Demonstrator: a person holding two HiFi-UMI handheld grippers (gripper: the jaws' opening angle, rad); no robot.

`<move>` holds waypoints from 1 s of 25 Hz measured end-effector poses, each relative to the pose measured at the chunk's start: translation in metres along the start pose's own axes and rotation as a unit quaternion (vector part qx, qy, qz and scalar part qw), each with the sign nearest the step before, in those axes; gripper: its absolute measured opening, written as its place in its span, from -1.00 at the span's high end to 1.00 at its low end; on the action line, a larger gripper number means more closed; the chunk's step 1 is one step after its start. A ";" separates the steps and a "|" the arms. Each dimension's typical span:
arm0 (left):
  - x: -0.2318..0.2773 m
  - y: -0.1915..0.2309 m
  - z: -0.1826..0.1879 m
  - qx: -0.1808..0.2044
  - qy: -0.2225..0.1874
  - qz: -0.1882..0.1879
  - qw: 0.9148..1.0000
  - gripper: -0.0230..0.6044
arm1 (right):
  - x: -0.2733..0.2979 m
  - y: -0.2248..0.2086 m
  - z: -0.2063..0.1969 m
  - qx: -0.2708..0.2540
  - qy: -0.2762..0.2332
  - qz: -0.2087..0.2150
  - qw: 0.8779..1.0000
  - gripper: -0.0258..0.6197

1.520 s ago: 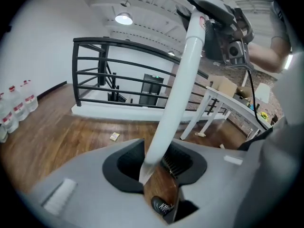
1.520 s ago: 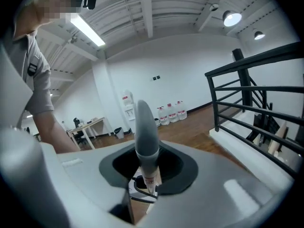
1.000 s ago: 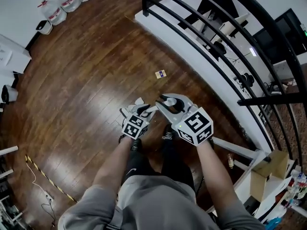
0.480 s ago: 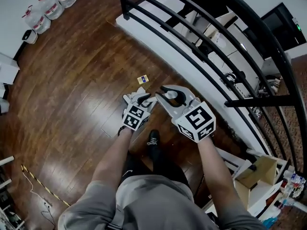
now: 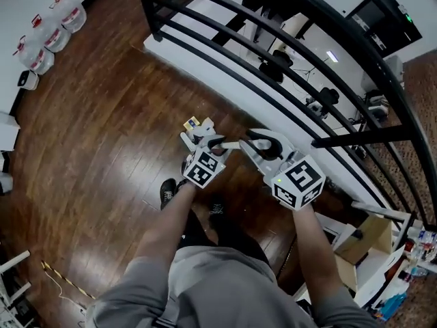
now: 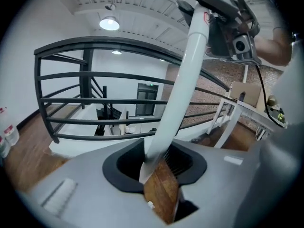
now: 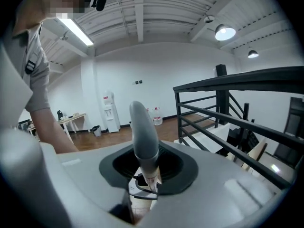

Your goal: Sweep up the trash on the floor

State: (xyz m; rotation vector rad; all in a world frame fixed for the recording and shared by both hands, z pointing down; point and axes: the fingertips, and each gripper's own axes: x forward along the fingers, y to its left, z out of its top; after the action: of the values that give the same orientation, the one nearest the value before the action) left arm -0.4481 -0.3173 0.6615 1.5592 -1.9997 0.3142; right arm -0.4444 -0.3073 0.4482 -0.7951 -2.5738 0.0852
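Note:
A small yellow and blue scrap (image 5: 192, 122) lies on the wood floor, just beyond the tips of my left gripper (image 5: 205, 140). A white handle (image 5: 235, 144) runs between both grippers. In the left gripper view the handle (image 6: 185, 80) rises out of the left gripper (image 6: 156, 163), whose jaws have just been closing on it. The handle's grey cap (image 7: 142, 132) stands up out of my right gripper (image 7: 147, 175), which is shut on it. In the head view the right gripper (image 5: 256, 142) is level with the left one. The handle's lower end is hidden.
A black curved railing (image 5: 273, 53) runs close ahead and to the right, with a white ledge below it. Several water bottles (image 5: 51, 33) stand at the far left wall. A cardboard box (image 5: 362, 241) sits at the right. The person's shoe (image 5: 168, 191) is behind the left gripper.
Both grippers have moved forward across the floor with the handle. The scrap, earlier well ahead of them, now lies at the left gripper's tips, and the railing is nearer.

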 end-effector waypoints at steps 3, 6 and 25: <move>0.002 -0.026 0.017 0.044 0.014 -0.058 0.997 0.55 | -0.030 -0.015 0.008 0.040 -0.026 -0.053 0.997 0.68; 0.001 -0.054 0.030 0.079 0.026 -0.130 0.988 0.56 | -0.060 -0.024 0.015 0.086 -0.059 -0.125 0.987 0.68; -0.070 -0.215 0.001 0.290 0.072 -0.499 0.814 0.53 | -0.174 0.105 -0.011 0.172 -0.159 -0.526 0.818 0.68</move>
State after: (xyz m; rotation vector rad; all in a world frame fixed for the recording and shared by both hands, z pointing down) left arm -0.2345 -0.3232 0.5862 2.6138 -0.7437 0.5962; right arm -0.2562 -0.3161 0.3699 0.8791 -2.7889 0.3393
